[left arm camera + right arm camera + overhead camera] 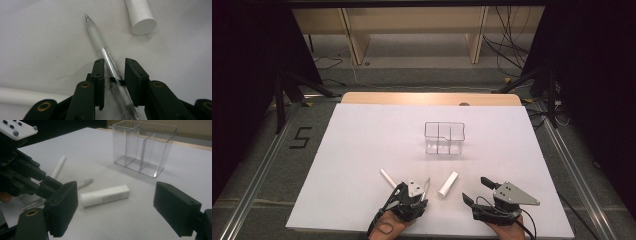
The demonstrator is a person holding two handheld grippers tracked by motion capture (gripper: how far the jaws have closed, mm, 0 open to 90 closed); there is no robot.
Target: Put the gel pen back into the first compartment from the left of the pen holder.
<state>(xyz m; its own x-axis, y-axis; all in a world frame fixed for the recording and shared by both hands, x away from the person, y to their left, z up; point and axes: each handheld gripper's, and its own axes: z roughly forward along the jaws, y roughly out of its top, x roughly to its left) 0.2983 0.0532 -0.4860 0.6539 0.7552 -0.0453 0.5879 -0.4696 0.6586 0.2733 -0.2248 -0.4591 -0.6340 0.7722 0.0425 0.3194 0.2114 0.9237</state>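
A clear pen (98, 41) lies on the white table (362, 140), its tip pointing away from my left gripper (114, 61). The two black jaws stand on either side of the barrel; a gap shows on the right side, so the pads do not press it. From above, this gripper (417, 192) sits at the near edge with the pen (427, 184) beside its grey plate. My right gripper (117, 202) is wide open with nothing between its fingers, facing a white tube (105, 195). In the high view it (477, 190) is right of the tube (447, 184).
A clear divided organiser box (443, 137) stands upright mid-table, also seen ahead in the right gripper view (145, 147). A thin white stick (387, 178) lies left of the left gripper. The table's near edge runs just under both hands.
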